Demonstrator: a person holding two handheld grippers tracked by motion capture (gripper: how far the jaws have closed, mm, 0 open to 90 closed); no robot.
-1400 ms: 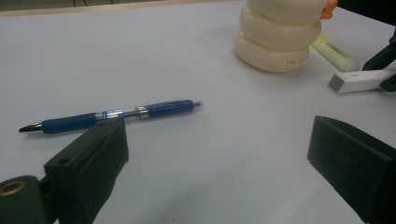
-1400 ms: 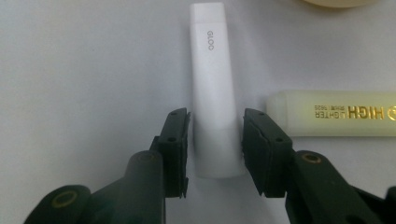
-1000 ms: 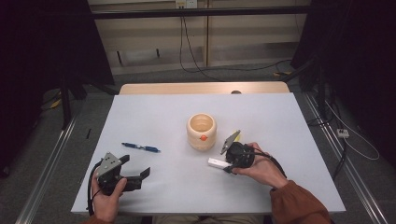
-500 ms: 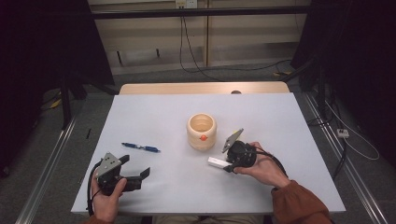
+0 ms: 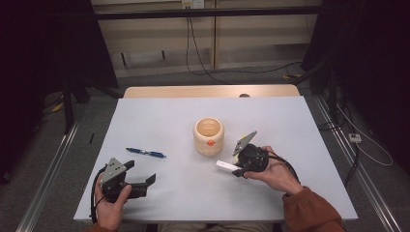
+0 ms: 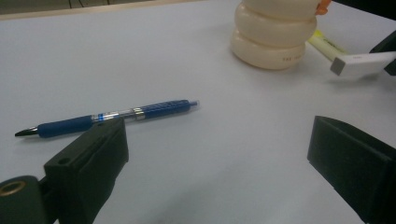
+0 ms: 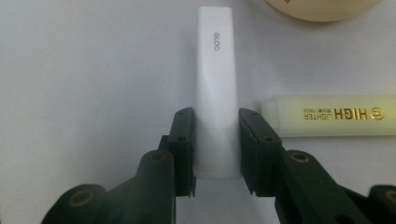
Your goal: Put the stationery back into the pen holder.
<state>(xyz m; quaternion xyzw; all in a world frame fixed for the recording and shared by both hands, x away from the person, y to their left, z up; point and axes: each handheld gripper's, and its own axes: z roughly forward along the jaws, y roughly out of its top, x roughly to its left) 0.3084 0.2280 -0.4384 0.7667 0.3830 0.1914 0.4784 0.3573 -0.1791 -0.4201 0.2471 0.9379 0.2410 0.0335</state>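
Note:
My right gripper (image 7: pixel 215 144) is shut on a flat white stick marked GLOO (image 7: pixel 215 88), which juts out ahead of the jaws. From above, that white stick (image 5: pixel 227 167) points left from the right gripper (image 5: pixel 238 170), just right of a cream wooden cup (image 5: pixel 209 136) with an orange dot. A pale yellow highlighter (image 7: pixel 331 115) lies on the table beside the right jaw. My left gripper (image 5: pixel 144 184) rests open at the front left. Beyond its wide-apart jaws lies a blue pen (image 6: pixel 109 116), also seen from above as the blue pen (image 5: pixel 145 153).
The light grey table (image 5: pixel 159 121) has bare room in its middle and back. Its front edge runs just below both hands. The cup (image 6: pixel 274 35) and the white stick (image 6: pixel 362 63) stand at the far right in the left gripper view. Cables lie on the floor behind.
The right gripper with the white stick has shifted only slightly. The left gripper has stayed where it was.

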